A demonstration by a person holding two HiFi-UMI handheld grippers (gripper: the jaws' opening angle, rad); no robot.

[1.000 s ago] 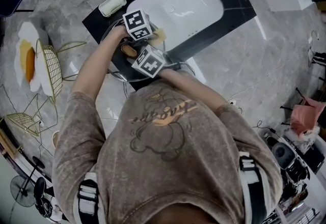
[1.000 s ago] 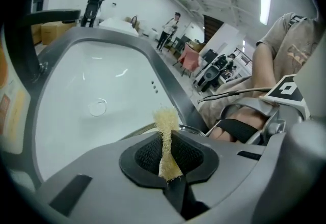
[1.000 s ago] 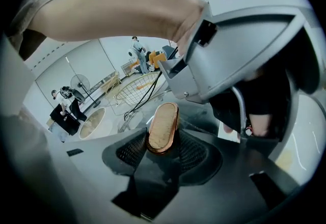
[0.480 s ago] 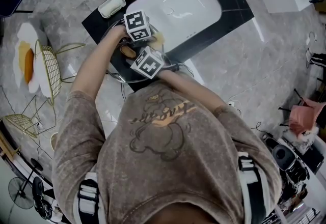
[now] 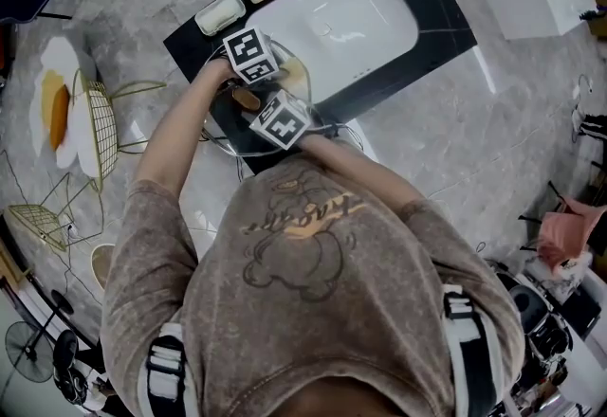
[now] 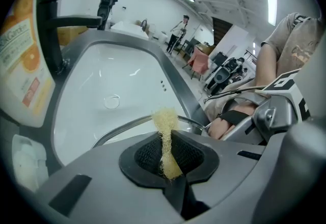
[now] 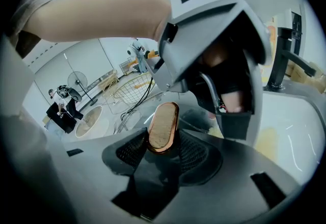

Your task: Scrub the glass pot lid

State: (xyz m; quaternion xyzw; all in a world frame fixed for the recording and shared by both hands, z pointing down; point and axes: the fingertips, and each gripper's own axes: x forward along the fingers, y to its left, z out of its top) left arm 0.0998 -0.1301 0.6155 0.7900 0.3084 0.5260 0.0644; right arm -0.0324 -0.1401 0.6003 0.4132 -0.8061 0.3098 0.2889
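Lid point(image 5: 230, 129), one (knob point(image 7: 163, 123) in right tool point(image 7: 162, 142)); scrubber point(image 6: 165, 139), one, in left tool point(image 6: 168, 156).

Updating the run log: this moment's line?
left gripper: shut on scrub pad | right gripper: shut on lid knob | glass lid: by sink

Yellow scrubber point(image 6: 165, 136), brown lid knob point(image 7: 163, 126), white sink point(image 5: 356, 22)

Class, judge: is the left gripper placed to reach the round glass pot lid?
Likely yes: the left gripper, gripping a yellow fibre scrubber, hovers unobstructed over the lid; the right gripper holds its brown knob.
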